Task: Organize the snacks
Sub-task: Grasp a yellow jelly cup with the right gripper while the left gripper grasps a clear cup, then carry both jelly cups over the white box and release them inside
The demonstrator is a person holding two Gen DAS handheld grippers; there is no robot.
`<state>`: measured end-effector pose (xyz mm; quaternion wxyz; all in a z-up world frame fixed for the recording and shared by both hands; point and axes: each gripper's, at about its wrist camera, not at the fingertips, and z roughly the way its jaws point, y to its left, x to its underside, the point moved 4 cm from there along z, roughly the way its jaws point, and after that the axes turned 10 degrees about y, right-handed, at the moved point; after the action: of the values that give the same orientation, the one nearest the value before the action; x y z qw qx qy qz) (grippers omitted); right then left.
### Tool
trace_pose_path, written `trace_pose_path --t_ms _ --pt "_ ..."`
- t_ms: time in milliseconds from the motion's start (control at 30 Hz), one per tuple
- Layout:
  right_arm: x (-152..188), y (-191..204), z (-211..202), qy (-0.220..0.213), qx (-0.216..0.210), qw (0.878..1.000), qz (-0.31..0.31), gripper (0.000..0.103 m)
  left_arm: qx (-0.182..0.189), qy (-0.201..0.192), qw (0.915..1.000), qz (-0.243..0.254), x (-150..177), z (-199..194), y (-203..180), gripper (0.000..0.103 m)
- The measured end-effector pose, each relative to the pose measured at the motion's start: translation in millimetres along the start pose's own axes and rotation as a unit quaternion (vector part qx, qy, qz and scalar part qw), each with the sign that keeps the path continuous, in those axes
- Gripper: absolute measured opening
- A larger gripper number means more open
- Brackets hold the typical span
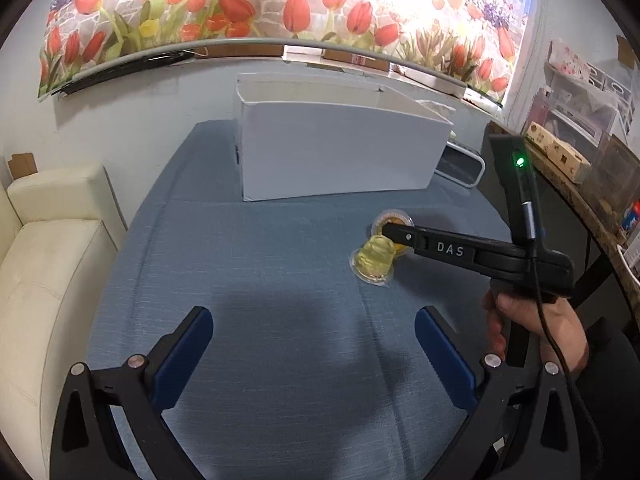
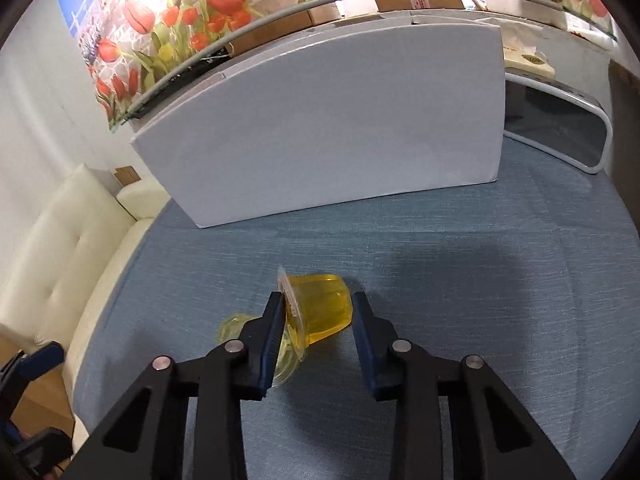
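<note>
Orange jelly cup on its side, lid leftward, between the right hand-held gripper's spread fingers

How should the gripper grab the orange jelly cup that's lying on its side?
Pinch the orange jelly cup end to end: one finger on its foil lid, one on its small flat bottom. It lies tipped over with the lid facing left, so those two flat ends give better grip than its rounded sides. The right gripper already straddles it that way, coming in low, jaws not yet closed, I think.
</note>
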<state>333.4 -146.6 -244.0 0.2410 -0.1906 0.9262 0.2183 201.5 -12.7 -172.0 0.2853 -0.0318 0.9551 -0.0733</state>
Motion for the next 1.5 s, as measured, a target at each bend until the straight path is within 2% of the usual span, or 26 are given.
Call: trace_pose_path --t_ms 167,333,467,633,700,767,800,833,867,1000,1167,1333,1500 --pt "-0.1 1.0 -20.2 -0.023 0.003 1.0 -0.003 0.036 -0.005 0.011 0.9998 0.016 -5.2 14.2 -10.4 0.103" --pt "6.5 -0.5 -59.8 -0.051 0.001 0.999 0.004 0.036 -0.02 0.012 0.9988 0.042 -19.8 36.9 -27.6 0.103" --pt "20.0 -5.7 -96.1 -0.074 -0.002 0.997 0.015 0.036 -0.015 0.018 0.9983 0.053 -33.8 60.9 -42.3 0.103" --pt "40.0 -13.2 -127.1 -0.097 -0.001 0.995 0.026 0.036 -0.008 0.027 0.998 0.056 -44.3 87.7 -57.5 0.103" --pt "45.7 -15.7 -132.3 -0.1 0.004 0.995 0.027 0.036 -0.016 0.026 0.9982 0.052 -46.2 94.1 -59.6 0.102" --pt "49.3 -20.0 -134.9 -0.1 0.004 0.995 0.03 0.036 -0.028 0.021 0.9981 0.051 -48.7 99.2 -61.0 0.082" --pt "51.2 -22.4 -135.8 -0.099 0.003 0.995 0.033 0.036 -0.026 0.027 0.9979 0.052 -49.7 103.4 -61.8 0.047" --pt "53.3 -25.6 -135.9 -0.099 0.001 0.994 0.037 0.036 -0.025 0.038 0.9977 0.051 -49.8 108.5 -61.4 0.04" --pt "54.6 -27.0 -136.1 -0.099 0.0 0.994 0.038 0.036 -0.029 0.042 0.9976 0.048 -49.9 110.4 -60.6 0.04" --pt "58.4 -29.8 -135.1 -0.098 -0.007 0.994 0.042 0.036 -0.006 0.041 0.9983 0.04 -48.2 105.5 -58.2 0.039" --pt "60.1 -26.9 -129.8 -0.094 -0.011 0.995 0.043 0.036 -0.002 0.038 0.9984 0.042 -46.1 97.2 -56.7 0.039" --pt "60.9 -21.0 -130.6 -0.097 -0.012 0.995 0.038 0.036 0.0 0.011 0.9977 0.067 -46.2 72.7 -63.8 0.039" --pt "52.6 -10.9 -137.8 -0.108 -0.01 0.994 0.025 0.036 0.013 -0.037 0.9964 0.075 -58.5 26.2 -67.8 0.039"
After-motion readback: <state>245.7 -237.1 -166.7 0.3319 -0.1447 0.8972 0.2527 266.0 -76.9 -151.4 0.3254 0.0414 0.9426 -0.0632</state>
